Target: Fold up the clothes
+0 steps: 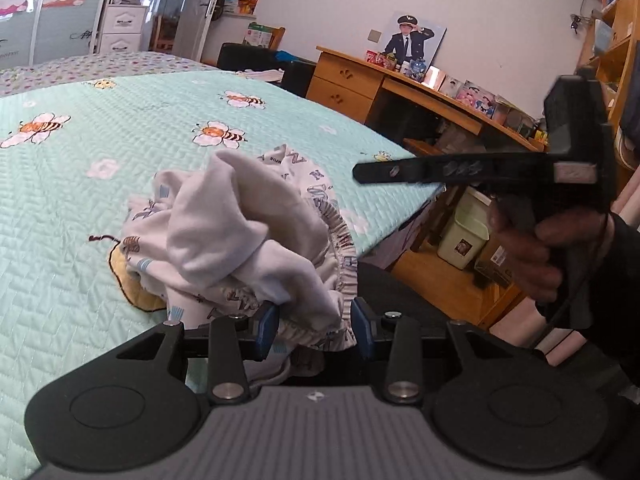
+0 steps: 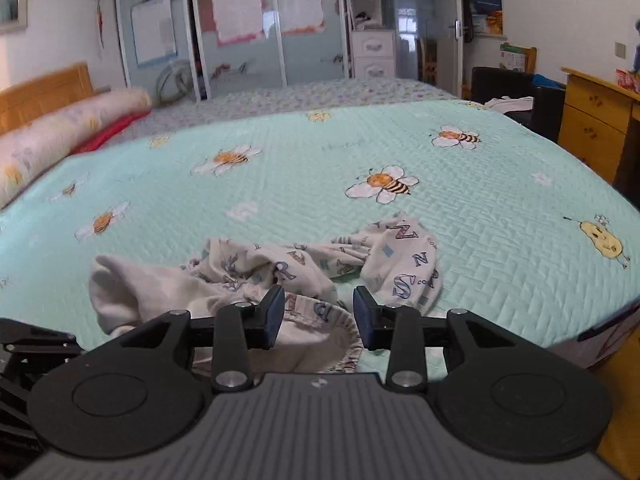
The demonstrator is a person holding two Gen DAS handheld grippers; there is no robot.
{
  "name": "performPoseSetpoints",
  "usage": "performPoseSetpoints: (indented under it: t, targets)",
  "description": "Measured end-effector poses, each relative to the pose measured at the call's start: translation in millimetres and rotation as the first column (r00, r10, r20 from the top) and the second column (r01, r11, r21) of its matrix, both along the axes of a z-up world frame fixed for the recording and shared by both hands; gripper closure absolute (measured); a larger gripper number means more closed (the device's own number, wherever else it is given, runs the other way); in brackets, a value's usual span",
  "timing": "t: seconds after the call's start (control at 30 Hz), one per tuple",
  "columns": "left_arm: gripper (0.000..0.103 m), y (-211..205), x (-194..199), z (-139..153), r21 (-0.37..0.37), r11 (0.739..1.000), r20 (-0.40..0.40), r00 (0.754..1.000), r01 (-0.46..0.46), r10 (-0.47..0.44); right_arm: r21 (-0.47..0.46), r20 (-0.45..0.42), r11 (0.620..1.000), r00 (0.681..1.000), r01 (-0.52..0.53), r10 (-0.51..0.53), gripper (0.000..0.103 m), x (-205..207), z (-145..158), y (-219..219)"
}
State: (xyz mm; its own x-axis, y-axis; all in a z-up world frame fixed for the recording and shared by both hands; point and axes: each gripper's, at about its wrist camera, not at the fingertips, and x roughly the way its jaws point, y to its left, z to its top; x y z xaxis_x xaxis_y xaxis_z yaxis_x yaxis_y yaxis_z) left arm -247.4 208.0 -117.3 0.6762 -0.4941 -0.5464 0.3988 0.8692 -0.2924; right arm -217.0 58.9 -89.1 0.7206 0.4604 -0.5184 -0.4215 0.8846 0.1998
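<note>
1. The bed (image 2: 480,208) fills most of both views, spread with a mint-green quilted cover printed with bees and daisies; a second, small-flowered cover lies across its far part.
2. A wardrobe with sliding glass doors (image 2: 240,32) stands behind the bed, with papers stuck on the panes.
3. A wooden desk (image 1: 360,76) stands along the wall beside the bed, its top crowded with boxes and small items, a framed portrait (image 1: 414,40) leaning on the wall above it.
4. A long bolster pillow (image 2: 60,136) lies along the wooden headboard at the left in the right wrist view.
5. The garment (image 2: 304,268), white children's trousers printed with blue-grey letters and gathered at an elastic waistband, lies crumpled on the green cover near the bed's near edge.
6. In the left wrist view the garment (image 1: 240,240) is bunched up, its plain inside turned outward, the waistband curving down its right side.
7. A pale green waste bin (image 1: 466,236) stands on the floor under the desk.
8. The left hand-held gripper (image 1: 314,328) has its blue pads partly apart, with a fold of waistband and cloth between them; the left pad touches the cloth, but whether the pads press it I cannot tell.
9. The right hand-held gripper (image 2: 319,314) stands partly open over the waistband edge, its pads clear of the cloth on both sides.
10. In the left wrist view the right hand-held gripper (image 1: 384,172) is seen from the side, held by a dark-sleeved hand (image 1: 532,248) above the bed's edge.
</note>
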Motion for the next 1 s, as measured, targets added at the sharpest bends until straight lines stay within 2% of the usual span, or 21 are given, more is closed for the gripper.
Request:
performPoseSetpoints:
  t: [0.07, 0.17, 0.2, 0.27, 0.33, 0.4, 0.47, 0.57, 0.63, 0.77, 0.87, 1.0]
  targets:
    - [0.062, -8.1, 5.6, 1.2, 0.003, 1.000, -0.007, 1.000, 0.008, -0.008, 0.112, -0.008, 0.992, 0.998, -0.055, 0.056, 0.064, -2.2, 7.9, 2.8]
    - [0.062, -12.9, 6.7, 0.9, 0.018, 0.999, 0.002, 0.999, 0.040, -0.040, 0.168, -0.026, 0.968, 0.981, -0.187, 0.194, 0.065, -5.0, 15.9, 29.2]
    - [0.062, -13.9, 6.1, 0.7, 0.023, 0.999, 0.004, 0.999, 0.047, -0.047, 0.160, -0.042, 0.963, 0.974, -0.214, 0.224, 0.065, -2.7, 14.7, 39.6]
    - [0.062, -11.7, 3.9, -0.6, 0.023, 0.999, 0.002, 0.999, 0.042, -0.042, 0.093, -0.124, 0.970, 0.964, -0.224, 0.234, 0.068, 7.4, -3.1, 55.5]
    - [0.062, -6.6, 1.7, -1.3, 0.013, 1.000, -0.003, 1.000, 0.026, -0.026, 0.000, -0.237, 0.979, 0.951, -0.202, 0.196, 0.082, 22.7, -31.1, 65.2]
    - [0.062, 0.3, -1.0, -0.8, 0.001, 1.000, -0.002, 1.000, 0.004, -0.004, -0.093, -0.349, 0.987, 0.932, -0.134, 0.094, 0.086, 35.7, -62.3, 58.4]
    - [0.061, 11.9, -4.4, -0.9, -0.031, 0.999, 0.002, 1.000, -0.027, 0.028, -0.119, -0.396, 0.990, 0.918, -0.076, 0.023, 0.090, 41.6, -83.8, 42.7]
    - [0.060, 34.4, 1.0, -3.9, -0.117, 0.988, -0.028, 0.995, -0.103, 0.101, -0.026, -0.400, 0.999, 0.916, -0.037, 0.023, 0.090, 35.5, -84.6, 24.9]
    - [0.060, 40.4, 5.3, -4.1, -0.146, 0.981, -0.046, 0.991, -0.130, 0.124, 0.005, -0.383, 1.000, 0.923, -0.030, 0.029, 0.087, 29.5, -77.1, 20.3]
    - [0.060, 42.9, 23.6, -12.7, -0.215, 0.969, -0.108, 0.989, -0.123, 0.102, 0.098, -0.264, 0.995, 0.963, -0.032, 0.057, 0.084, 15.2, -40.9, 6.2]
    - [0.060, 45.7, 37.1, -27.8, -0.316, 0.940, -0.172, 0.982, -0.126, 0.074, 0.174, -0.176, 0.980, 0.976, -0.094, 0.125, 0.083, 17.2, -18.0, 1.8]
    - [0.060, 53.3, 38.1, -39.4, -0.431, 0.891, -0.220, 0.974, -0.145, 0.052, 0.119, -0.280, 0.980, 0.942, -0.158, 0.186, 0.083, 30.0, -36.8, 32.9]
